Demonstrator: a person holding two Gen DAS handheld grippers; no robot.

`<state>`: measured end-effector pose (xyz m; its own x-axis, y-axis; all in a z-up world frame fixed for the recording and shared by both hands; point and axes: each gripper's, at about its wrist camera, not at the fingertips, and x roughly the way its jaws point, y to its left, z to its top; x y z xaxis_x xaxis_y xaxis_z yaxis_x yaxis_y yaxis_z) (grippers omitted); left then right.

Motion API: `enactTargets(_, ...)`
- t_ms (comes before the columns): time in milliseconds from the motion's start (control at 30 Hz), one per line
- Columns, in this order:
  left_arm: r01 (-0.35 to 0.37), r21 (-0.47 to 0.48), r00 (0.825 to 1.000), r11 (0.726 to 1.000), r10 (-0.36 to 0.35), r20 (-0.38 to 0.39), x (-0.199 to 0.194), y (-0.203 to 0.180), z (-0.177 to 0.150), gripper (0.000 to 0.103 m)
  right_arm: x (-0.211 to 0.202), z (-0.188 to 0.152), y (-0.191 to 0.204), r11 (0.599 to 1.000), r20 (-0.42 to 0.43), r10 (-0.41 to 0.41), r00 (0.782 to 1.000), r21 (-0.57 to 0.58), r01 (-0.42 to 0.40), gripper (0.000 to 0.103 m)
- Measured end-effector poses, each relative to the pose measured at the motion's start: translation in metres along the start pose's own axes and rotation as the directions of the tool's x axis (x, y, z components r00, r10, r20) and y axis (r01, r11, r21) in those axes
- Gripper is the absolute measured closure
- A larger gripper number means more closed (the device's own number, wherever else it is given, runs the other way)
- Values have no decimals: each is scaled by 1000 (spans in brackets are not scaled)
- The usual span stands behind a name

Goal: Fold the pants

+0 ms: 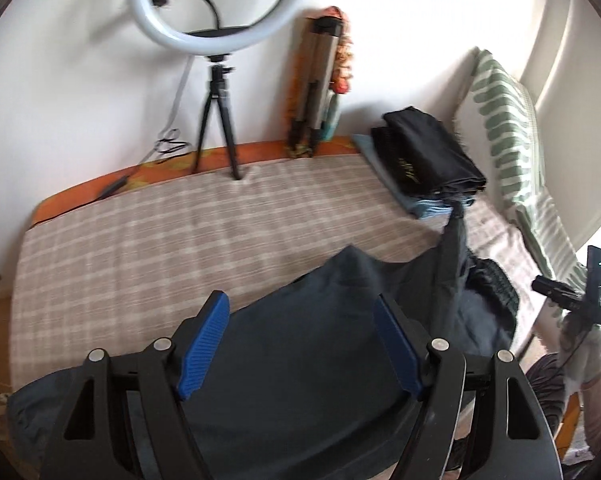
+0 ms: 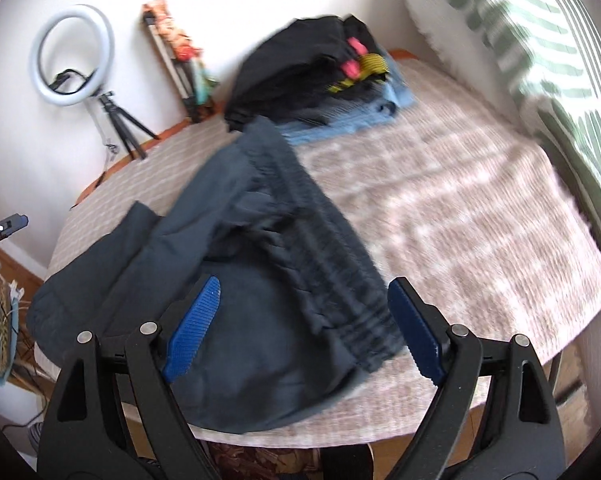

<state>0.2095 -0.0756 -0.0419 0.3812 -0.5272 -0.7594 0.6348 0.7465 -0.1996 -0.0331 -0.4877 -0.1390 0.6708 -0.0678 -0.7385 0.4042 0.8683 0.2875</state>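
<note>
Dark grey pants (image 1: 300,344) lie rumpled on the near part of the bed. In the right wrist view the pants (image 2: 236,280) show their gathered elastic waistband (image 2: 324,264) running toward the front edge. My left gripper (image 1: 300,312) is open and empty, hovering over the pants' cloth. My right gripper (image 2: 304,296) is open and empty, just above the waistband end. The other hand-held gripper (image 1: 580,296) shows at the right edge of the left wrist view.
The bed has a beige plaid cover (image 1: 180,232). A stack of folded dark and blue clothes (image 1: 428,160) sits at the far side, also in the right wrist view (image 2: 324,84). A ring light on a tripod (image 1: 216,40) and a green-striped pillow (image 1: 508,128) stand by the wall.
</note>
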Motion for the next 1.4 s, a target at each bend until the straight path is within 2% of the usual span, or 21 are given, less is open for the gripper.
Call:
enactTargets(133, 123, 27, 991, 992, -122, -55, 45, -58, 14, 30, 8, -1, -26, 1000, -22, -3, 1000, 31, 4, 15)
enactTargets(200, 138, 58, 988, 989, -133, -82, 70, -89, 17, 30, 11, -1, -34, 999, -29, 8, 1000, 41, -6, 15)
enactTargets(367, 222, 88, 963, 971, -204, -177, 127, -152, 26, 30, 24, -9, -45, 997, -48, 63, 997, 52, -60, 15)
enactTargets(500, 232, 132, 954, 964, -199, -225, 159, -186, 31, 30, 34, -18, -48, 995, -49, 88, 995, 53, -86, 15)
enactTargets(700, 205, 163, 949, 965, -155, -274, 203, -206, 43, 30, 33, -16, -59, 988, -40, 135, 990, 76, -131, 15)
enactTargets(833, 193, 135, 943, 972, -146, -300, 227, -205, 45, 30, 44, -17, -72, 976, -71, 170, 983, 147, -158, 15)
enactTargets(1000, 192, 109, 939, 975, -150, -310, 246, -207, 39, 30, 56, -19, -72, 968, -99, 201, 975, 172, -182, 15)
enactTargets(1033, 181, 108, 942, 978, -140, -305, 248, -208, 39, 31, 57, -19, -70, 969, -97, 201, 975, 164, -183, 18)
enactTargets(1067, 170, 110, 945, 979, -131, -301, 250, -209, 38, 43, 58, -19, -68, 969, -99, 210, 973, 157, -193, 29)
enactTargets(1100, 169, 112, 945, 979, -128, -302, 253, -211, 38, 60, 60, -20, -66, 968, -104, 211, 972, 157, -194, 33)
enactTargets(1133, 170, 112, 946, 979, -130, -299, 254, -212, 37, 67, 61, -21, -64, 974, -103, 191, 976, 146, -175, 42)
enactTargets(1167, 172, 110, 948, 979, -134, -289, 254, -212, 37, 78, 62, -21, -62, 977, -104, 181, 978, 137, -166, 58)
enactTargets(1200, 193, 111, 950, 975, -157, -269, 252, -213, 36, 93, 63, -22, -62, 975, -109, 187, 976, 138, -172, 67)
enactTargets(1267, 198, 133, 957, 971, -162, -241, 245, -217, 35, 99, 63, -23, -68, 965, -105, 217, 971, 176, -197, 92)
enactTargets(1333, 197, 148, 963, 969, -163, -214, 236, -220, 37, 102, 58, -24, -74, 965, -86, 198, 976, 189, -179, 94)
enactTargets(1400, 205, 168, 968, 964, -175, -179, 219, -223, 39, 103, 49, -22, -80, 975, -53, 136, 989, 185, -124, 102)
